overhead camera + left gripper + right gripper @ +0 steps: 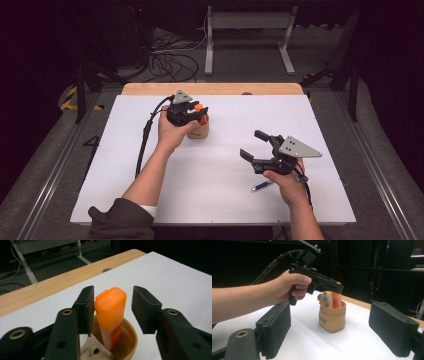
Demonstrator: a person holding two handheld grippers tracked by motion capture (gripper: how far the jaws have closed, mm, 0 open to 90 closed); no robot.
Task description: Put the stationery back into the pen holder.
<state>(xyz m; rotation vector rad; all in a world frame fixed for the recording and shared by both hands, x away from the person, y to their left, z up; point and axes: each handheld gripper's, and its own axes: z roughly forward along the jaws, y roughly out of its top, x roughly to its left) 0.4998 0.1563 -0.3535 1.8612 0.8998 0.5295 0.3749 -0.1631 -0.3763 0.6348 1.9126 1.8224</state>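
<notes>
A small tan pouch [197, 132] stands upright on the white tabletop [225, 170], left of centre. An orange highlighter [110, 312] sticks up out of it, cap on top. My left gripper [197, 116] hovers over the pouch, open, one jaw on each side of the cap. One jaw is at the cap's side and a gap shows at the other. A whitish item [93, 350] also sits in the pouch [130, 340]. My right gripper [252, 144] is open and holds nothing, to the right of the pouch and pointed at it. A blue pen [261, 186] lies beside the right hand.
A wooden strip [215, 88] runs along the table's far edge. Beyond it, on the floor, are a metal stand [247, 30] and loose cables [170, 62]. Dark surroundings flank both sides of the table.
</notes>
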